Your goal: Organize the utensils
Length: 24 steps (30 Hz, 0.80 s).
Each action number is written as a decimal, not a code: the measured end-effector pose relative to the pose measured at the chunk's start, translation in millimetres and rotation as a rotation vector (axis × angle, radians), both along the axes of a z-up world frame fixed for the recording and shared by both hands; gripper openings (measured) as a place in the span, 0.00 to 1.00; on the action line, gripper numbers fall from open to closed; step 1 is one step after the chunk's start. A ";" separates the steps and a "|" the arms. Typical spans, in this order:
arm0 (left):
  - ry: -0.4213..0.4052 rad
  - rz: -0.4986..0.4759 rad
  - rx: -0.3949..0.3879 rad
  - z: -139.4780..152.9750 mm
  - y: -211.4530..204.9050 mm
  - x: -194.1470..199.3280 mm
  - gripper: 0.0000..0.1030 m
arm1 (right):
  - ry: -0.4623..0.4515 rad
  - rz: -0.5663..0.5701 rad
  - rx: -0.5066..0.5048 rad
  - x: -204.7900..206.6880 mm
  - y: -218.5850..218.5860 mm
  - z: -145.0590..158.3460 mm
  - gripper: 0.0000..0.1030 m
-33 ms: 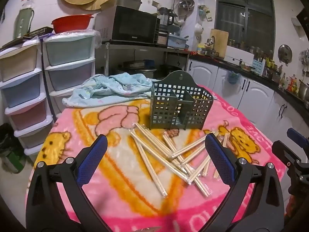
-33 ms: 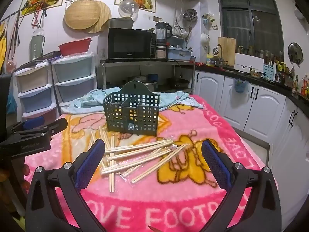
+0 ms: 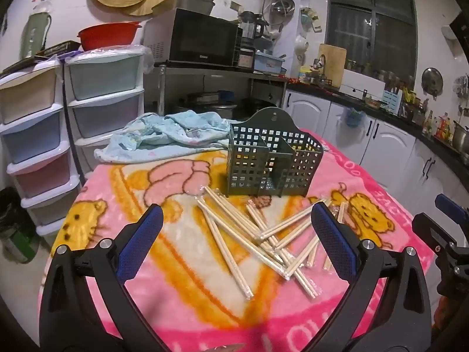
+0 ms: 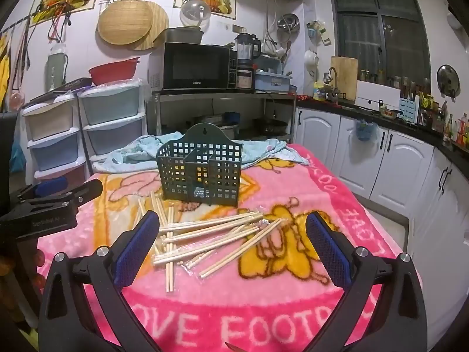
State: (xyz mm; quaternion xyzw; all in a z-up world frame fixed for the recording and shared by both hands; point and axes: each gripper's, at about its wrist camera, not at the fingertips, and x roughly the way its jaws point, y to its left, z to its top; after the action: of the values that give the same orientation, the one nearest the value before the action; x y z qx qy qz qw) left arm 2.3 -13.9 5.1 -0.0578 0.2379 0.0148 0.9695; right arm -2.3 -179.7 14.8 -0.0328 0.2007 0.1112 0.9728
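A dark green perforated utensil holder (image 3: 271, 158) stands upright on the pink blanket (image 3: 181, 287); in the right wrist view the holder (image 4: 200, 173) is straight ahead. Several wooden chopsticks (image 3: 258, 234), some in clear wrappers, lie scattered in front of it; they also show in the right wrist view (image 4: 211, 239). My left gripper (image 3: 237, 243) is open and empty, above the near part of the pile. My right gripper (image 4: 233, 245) is open and empty, just short of the pile. Each gripper shows at the edge of the other's view: the right one (image 3: 445, 234), the left one (image 4: 49, 202).
A crumpled light blue cloth (image 3: 167, 135) lies behind the holder at the table's far edge. Plastic drawer units (image 3: 70, 117) stand to the left. A shelf with a microwave (image 4: 196, 67) is behind. White cabinets (image 4: 381, 161) run along the right.
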 end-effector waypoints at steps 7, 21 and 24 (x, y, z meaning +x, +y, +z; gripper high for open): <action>-0.007 0.001 0.001 3.7 -1.0 -2.9 0.91 | -0.006 -0.002 0.000 -2.2 1.3 -0.2 0.94; -0.027 -0.004 -0.003 6.2 7.0 -6.5 0.91 | -0.012 -0.003 0.000 -3.7 1.0 2.0 0.94; -0.028 -0.004 -0.004 7.0 8.1 -6.5 0.91 | -0.012 -0.005 0.000 -3.8 0.4 3.4 0.94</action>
State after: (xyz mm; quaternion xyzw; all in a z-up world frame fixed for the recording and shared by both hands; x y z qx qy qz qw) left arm -4.2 -5.7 12.1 -0.0595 0.2245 0.0114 0.9726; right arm -6.1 -179.3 18.2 -0.0331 0.1949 0.1086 0.9742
